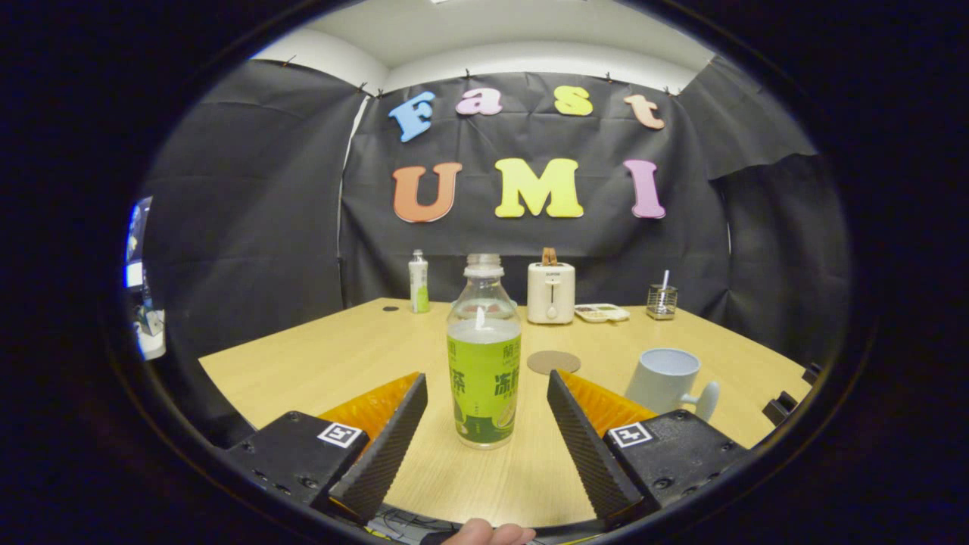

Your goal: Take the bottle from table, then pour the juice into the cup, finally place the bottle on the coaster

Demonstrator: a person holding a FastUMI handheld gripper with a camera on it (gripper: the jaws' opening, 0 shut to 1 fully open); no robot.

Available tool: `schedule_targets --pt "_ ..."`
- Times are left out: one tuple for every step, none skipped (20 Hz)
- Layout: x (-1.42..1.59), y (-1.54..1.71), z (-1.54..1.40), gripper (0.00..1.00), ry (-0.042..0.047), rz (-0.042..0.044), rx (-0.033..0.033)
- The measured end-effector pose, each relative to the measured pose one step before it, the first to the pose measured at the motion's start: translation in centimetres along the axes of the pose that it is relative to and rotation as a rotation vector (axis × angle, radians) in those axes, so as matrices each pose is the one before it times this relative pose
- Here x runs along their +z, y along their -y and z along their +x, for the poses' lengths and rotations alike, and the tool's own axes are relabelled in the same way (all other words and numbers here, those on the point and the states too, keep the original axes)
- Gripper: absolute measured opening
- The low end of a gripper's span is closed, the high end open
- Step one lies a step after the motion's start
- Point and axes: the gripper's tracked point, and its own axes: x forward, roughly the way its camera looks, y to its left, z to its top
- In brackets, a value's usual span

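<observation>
One juice bottle stands upright between the wide-spread fingers of the gripper, untouched, uncapped neck up; its green label's writing is unreadable. Beyond the fingers lies the coaster; the cup stands beside the right finger.

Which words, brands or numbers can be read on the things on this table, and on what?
Bottle, between the open gripper's fingers: label print wraps around, too partial to quote.
Toaster: brand mark too small.
Small bottle at the back: label blurred.
Cup, coaster: no text.
</observation>
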Motion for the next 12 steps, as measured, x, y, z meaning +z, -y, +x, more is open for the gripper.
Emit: schedule_targets --pt "-0.510 -0.039 0.642 1.00 -0.02260 -0.00353 0.00184" --pt "-0.319 -0.277 0.639 1.00 -0.01842 0.00116 0.00694" --pt "-0.157 -0.364 0.547 1.00 -0.01473 0.00178 0.00176" --pt "-0.188 0.003 0.437 1.00 -0.01477 0.00309 -0.00541" --pt "-0.298 0.061 0.415 1.00 -0.01361 0.00291 -0.00445" --pt "-0.126 -0.026 0.370 1.00 -0.01064 0.00353 -0.00388" --pt "-0.130 0.153 0.285 1.00 -0.00831 0.00498 -0.00788" --pt "0.074 0.227 0.348 1.00 -0.00451 0.00364 -0.01129" --pt "0.057 0.121 0.382 1.00 -0.00520 -0.00004 -0.00953" --pt "0.015 -0.054 0.393 1.00 -0.00681 -0.00198 -0.00040" --pt "0.127 0.047 0.395 1.00 -0.00491 0.00077 -0.00712" --pt "0.169 0.191 0.328 1.00 -0.00571 0.00240 -0.00708"
